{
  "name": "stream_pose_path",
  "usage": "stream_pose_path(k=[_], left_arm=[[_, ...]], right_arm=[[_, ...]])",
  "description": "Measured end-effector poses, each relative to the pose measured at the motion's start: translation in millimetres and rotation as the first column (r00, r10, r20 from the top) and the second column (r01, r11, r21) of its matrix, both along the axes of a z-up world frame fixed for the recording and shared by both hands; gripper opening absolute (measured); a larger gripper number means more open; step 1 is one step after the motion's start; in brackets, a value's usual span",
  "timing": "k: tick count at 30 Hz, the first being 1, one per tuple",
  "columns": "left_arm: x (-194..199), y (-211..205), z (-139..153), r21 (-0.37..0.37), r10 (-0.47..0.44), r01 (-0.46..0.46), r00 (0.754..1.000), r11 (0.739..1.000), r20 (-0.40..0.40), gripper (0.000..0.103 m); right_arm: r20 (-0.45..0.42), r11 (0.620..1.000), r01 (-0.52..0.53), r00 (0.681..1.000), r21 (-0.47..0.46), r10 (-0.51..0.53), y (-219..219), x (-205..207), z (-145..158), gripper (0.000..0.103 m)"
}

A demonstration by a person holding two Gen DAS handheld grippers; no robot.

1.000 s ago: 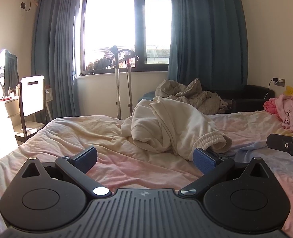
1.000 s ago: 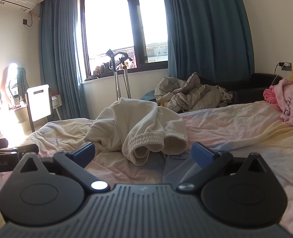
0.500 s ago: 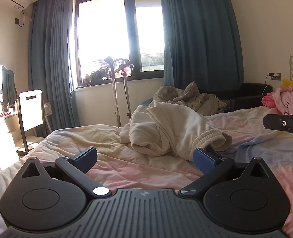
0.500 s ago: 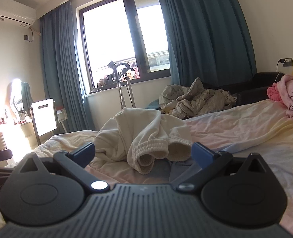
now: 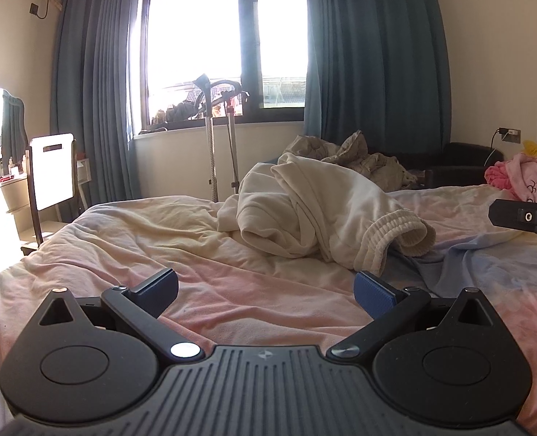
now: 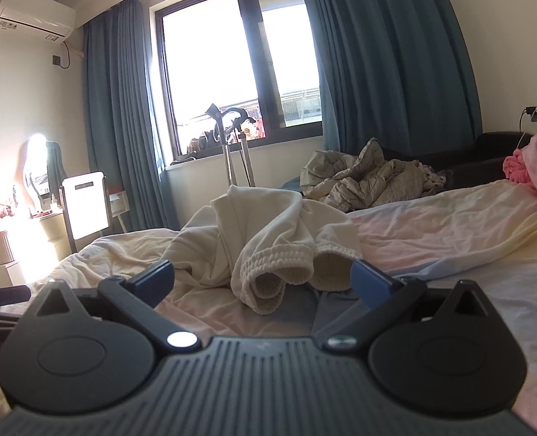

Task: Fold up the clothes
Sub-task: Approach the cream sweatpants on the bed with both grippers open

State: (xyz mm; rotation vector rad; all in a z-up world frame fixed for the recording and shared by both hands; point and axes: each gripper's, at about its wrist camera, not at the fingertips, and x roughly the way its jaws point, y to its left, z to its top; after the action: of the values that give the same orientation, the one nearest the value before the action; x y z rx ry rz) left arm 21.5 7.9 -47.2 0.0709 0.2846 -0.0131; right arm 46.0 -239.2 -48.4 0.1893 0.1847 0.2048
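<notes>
A crumpled cream sweatshirt [image 5: 315, 214] lies heaped in the middle of the bed [image 5: 159, 247], its ribbed cuffs facing me; it also shows in the right wrist view [image 6: 268, 247]. My left gripper [image 5: 266, 290] is open and empty, low over the sheet in front of the heap. My right gripper [image 6: 263, 279] is open and empty, close in front of the cuffs [image 6: 275, 272]. Part of the right gripper's body [image 5: 526, 218] shows at the right edge of the left wrist view.
A pink garment pile [image 5: 526, 174] lies at the bed's far right. A beige quilt [image 6: 370, 178] is heaped on a dark sofa [image 6: 493, 152] behind the bed. Crutches [image 5: 217, 138] lean by the window. A chair [image 5: 50, 178] stands at the left.
Both grippers have tilted upward and shifted a little, so the sweatshirt sits lower in each view. Both stay open. The sweatshirt has not moved.
</notes>
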Motion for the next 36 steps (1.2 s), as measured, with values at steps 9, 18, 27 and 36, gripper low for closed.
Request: stream_pose_path(k=[9, 18, 27, 36], left_arm=[[-3, -9, 12, 0.043, 0.032, -0.03, 0.999, 0.999, -0.032, 0.103], [-45, -50, 84, 0.109, 0.089, -0.075, 0.988, 0.991, -0.127, 0.103], [-97, -109, 146, 0.052, 0.001, 0.01, 0.977, 0.999, -0.213, 0.103], [-117, -143, 199, 0.02, -0.047, 0.058, 0.931, 0.998, -0.362, 0.103]], right_arm=[[-0.015, 1.0, 0.025, 1.0, 0.0, -0.025, 0, 1, 0, 0.103], [-0.028, 0.997, 0.08, 0.996, -0.01, -0.08, -10, 1, 6, 0.103], [-0.065, 0.994, 0.108, 0.992, -0.004, -0.108, -18, 0, 4, 0.103], [-0.102, 0.994, 0.107, 0.989, 0.035, -0.103, -23, 6, 0, 0.103]])
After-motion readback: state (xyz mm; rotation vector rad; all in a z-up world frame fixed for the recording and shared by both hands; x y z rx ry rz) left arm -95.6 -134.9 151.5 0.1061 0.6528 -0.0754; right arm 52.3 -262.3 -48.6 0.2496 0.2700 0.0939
